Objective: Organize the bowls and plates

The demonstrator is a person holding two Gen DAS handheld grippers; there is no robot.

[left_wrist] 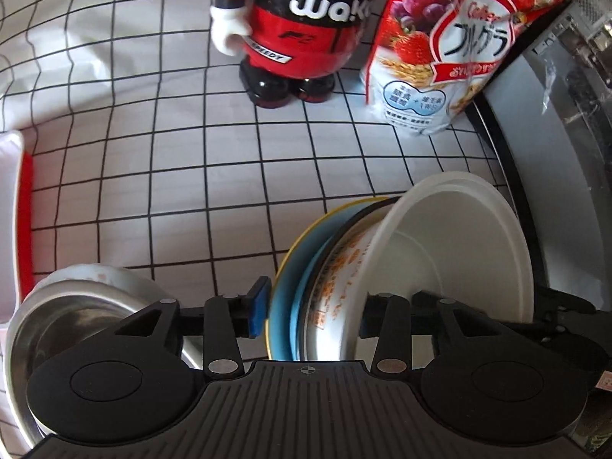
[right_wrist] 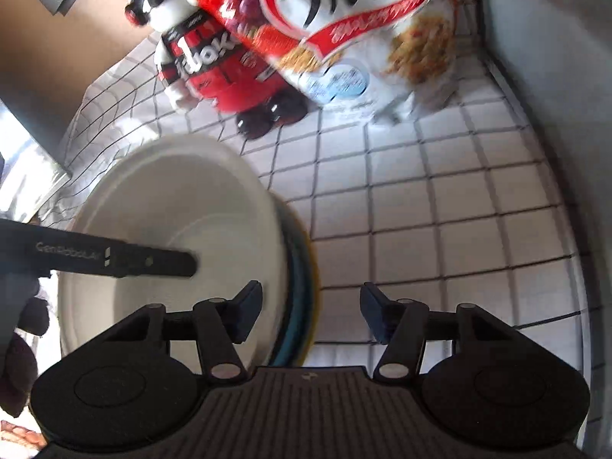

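A white bowl (left_wrist: 459, 237) with orange print on its outer wall stands tilted on its edge against a blue, yellow-rimmed plate (left_wrist: 290, 279). My left gripper (left_wrist: 311, 311) points down over them, open, with the plate and the bowl's wall between its jaws. Its left pad (left_wrist: 257, 306) stands just clear of the plate, and the right pad is hidden behind the bowl. In the right wrist view my right gripper (right_wrist: 311, 310) is open astride the plate's edge (right_wrist: 302, 267) and the rim of the bowl (right_wrist: 172, 210), touching neither. A black finger (right_wrist: 114, 260) of the left gripper reaches into the bowl.
A steel bowl (left_wrist: 76, 317) nested in a white printed bowl (left_wrist: 111, 279) sits at lower left. A red-and-black mascot figure (left_wrist: 298, 30) and a cereal bag (left_wrist: 440, 49) stand at the back of the checked cloth (left_wrist: 172, 191). A grey appliance (left_wrist: 554, 153) borders the right, a red-and-white container (left_wrist: 15, 210) the left.
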